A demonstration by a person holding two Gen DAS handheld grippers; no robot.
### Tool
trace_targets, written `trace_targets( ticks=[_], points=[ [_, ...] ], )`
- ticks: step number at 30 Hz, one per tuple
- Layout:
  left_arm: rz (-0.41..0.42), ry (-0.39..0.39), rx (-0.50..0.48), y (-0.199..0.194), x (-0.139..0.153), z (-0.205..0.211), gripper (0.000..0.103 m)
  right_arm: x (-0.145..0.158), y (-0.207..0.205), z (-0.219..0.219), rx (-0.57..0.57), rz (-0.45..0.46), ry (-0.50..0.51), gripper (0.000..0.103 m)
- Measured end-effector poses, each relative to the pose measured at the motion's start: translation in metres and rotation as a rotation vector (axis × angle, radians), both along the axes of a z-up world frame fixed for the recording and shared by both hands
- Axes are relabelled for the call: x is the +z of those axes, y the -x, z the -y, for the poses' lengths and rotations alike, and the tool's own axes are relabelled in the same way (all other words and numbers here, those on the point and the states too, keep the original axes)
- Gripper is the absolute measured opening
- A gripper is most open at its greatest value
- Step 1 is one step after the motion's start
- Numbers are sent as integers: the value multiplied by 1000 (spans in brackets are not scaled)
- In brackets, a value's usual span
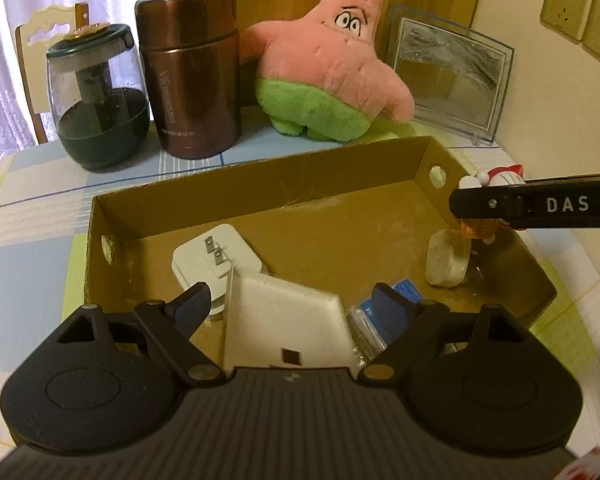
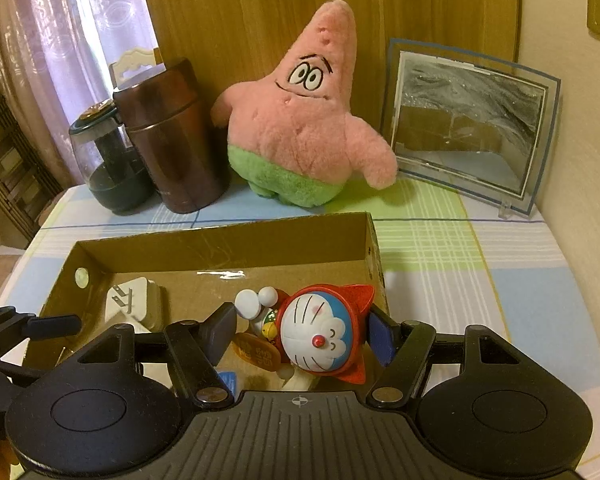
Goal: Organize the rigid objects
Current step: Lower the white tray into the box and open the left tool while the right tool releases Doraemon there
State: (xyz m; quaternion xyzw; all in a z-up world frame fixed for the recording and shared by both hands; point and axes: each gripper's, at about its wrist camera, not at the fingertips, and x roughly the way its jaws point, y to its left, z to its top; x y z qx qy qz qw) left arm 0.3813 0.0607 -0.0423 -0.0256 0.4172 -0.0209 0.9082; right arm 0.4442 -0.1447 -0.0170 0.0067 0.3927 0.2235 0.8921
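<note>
A shallow cardboard box (image 1: 260,184) (image 2: 220,240) sits on the checked tablecloth. Inside lie a white plug adapter (image 1: 216,262) (image 2: 134,306), a white flat square box (image 1: 284,324), a blue-and-clear packet (image 1: 370,326) and a white round piece (image 1: 448,258). My left gripper (image 1: 296,304) is open above the white square box, touching nothing. My right gripper (image 2: 300,334) is shut on a Doraemon figure in a red hood (image 2: 320,330), held over the box's right end. In the left wrist view the right gripper (image 1: 540,206) reaches in from the right with the figure (image 1: 500,178) partly hidden.
Behind the box stand a dark glass jar (image 1: 98,100) (image 2: 108,168), a brown metal flask (image 1: 192,76) (image 2: 172,140), a pink Patrick plush (image 1: 332,64) (image 2: 300,120) and a glass picture frame (image 1: 448,76) (image 2: 468,128). A wall is at the right, a chair and curtain at the left.
</note>
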Motion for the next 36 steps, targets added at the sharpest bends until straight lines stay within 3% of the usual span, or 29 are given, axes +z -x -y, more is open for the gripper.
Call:
trace_targets(
  ticks=[32,36],
  points=[
    [1,1,-4,4,5,-7,85,-7,-6,-20,9,-30,-23,65],
    [6,-1,0,6,6,-7,85,-7,-6,-19,19,-25,-61,68]
  ],
)
